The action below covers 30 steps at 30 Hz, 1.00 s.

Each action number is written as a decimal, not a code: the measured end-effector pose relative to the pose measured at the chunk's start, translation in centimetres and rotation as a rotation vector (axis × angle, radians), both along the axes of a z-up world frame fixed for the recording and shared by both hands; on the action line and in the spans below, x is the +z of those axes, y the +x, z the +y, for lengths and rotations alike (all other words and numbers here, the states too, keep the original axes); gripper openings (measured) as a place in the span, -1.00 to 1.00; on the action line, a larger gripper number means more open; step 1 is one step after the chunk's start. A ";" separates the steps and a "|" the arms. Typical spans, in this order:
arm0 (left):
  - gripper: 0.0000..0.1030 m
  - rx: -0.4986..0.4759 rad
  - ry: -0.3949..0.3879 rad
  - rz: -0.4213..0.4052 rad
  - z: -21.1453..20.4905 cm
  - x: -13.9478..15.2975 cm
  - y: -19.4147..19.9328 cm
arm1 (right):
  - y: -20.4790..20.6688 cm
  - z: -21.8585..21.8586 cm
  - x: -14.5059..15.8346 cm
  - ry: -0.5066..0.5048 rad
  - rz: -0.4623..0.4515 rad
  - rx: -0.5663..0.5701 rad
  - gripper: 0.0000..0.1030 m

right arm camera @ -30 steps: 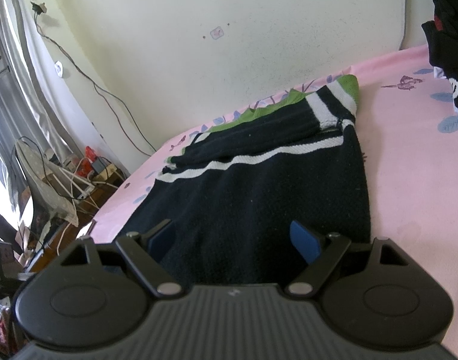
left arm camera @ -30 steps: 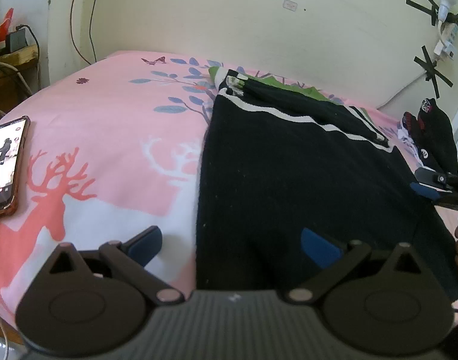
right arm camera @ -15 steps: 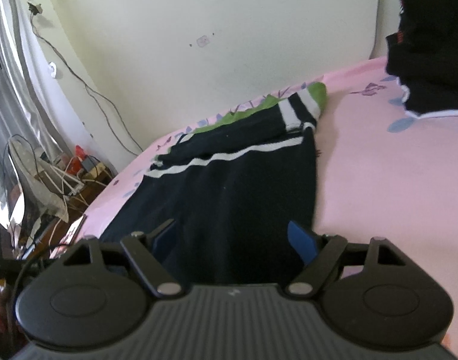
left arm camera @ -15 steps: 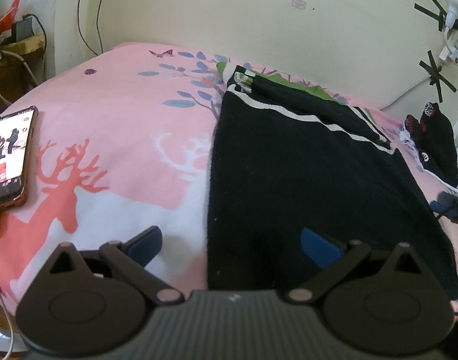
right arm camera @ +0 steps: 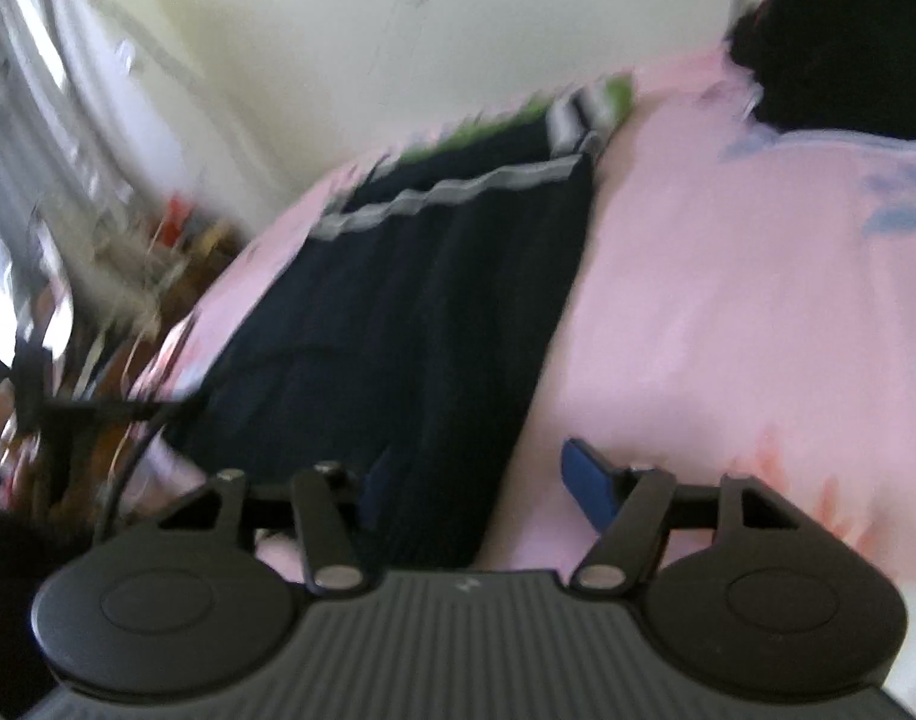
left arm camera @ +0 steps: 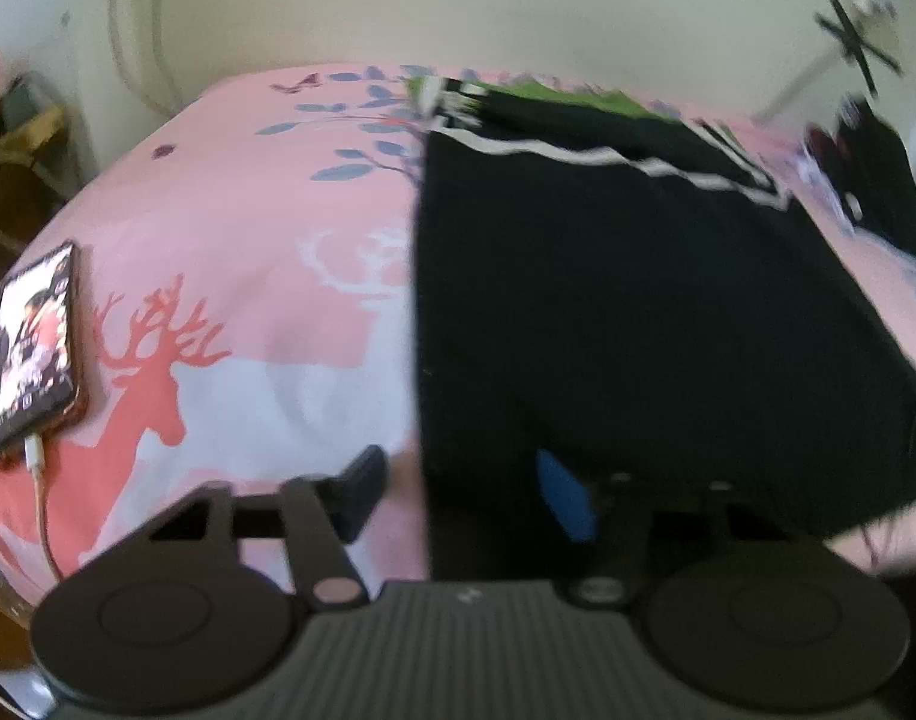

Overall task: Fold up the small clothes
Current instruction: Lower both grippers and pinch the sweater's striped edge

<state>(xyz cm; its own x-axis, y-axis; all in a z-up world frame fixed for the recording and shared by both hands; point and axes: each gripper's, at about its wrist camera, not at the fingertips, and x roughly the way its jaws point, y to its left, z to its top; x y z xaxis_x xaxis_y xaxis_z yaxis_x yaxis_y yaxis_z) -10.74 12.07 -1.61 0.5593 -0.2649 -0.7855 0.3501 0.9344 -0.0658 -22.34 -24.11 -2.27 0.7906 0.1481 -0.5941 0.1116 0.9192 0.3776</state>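
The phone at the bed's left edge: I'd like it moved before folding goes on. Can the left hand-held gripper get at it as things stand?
Probably yes. The left hand-held gripper is open and holds nothing, and only bare bedsheet lies between it and the phone. A charging cable is plugged in.

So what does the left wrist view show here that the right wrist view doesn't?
Only the left wrist view shows the phone with its cable, lying on the deer print, and black tape crosses on the wall. Only the right wrist view shows blurred clutter beside the bed. Both show the black garment with its white stripe on the pink sheet, a dark clothes pile, and open grippers.
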 end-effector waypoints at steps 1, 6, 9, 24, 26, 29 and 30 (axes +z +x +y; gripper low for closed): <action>-0.19 -0.013 0.011 -0.006 -0.3 0.0 -0.3 | 0.0 0.5 -0.2 0.004 0.002 0.025 0.27; -0.73 -0.019 -0.022 -0.010 -0.6 0.4 -0.6 | 1.0 1.9 -1.2 0.047 -0.017 0.062 -0.67; -0.74 -0.010 -0.068 -0.012 0.0 1.0 -0.4 | 1.4 1.0 -1.0 0.074 -0.020 0.034 -0.74; -0.05 0.155 -0.175 -0.144 -4.4 6.6 19.0 | 16.0 -10.5 4.0 0.119 -0.158 -0.260 0.03; -0.08 0.184 -0.096 -0.109 -5.0 5.0 20.4 | 16.4 -10.4 3.6 -0.003 -0.112 -0.329 0.27; 0.25 0.160 -0.149 -0.110 -3.2 3.7 18.8 | 13.4 -9.8 3.6 -0.004 -0.173 -0.258 0.38; 0.44 0.165 -0.175 -0.104 -2.5 3.3 18.3 | 12.5 -9.4 3.6 -0.011 -0.191 -0.249 0.40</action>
<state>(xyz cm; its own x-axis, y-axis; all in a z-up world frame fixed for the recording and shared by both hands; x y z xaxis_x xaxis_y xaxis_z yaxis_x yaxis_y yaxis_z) 7.59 9.57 1.72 0.6817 -0.2901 -0.6717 0.2072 0.9570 -0.2031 -9.86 -33.55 1.32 0.8992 -0.0703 -0.4318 0.2622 0.8767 0.4033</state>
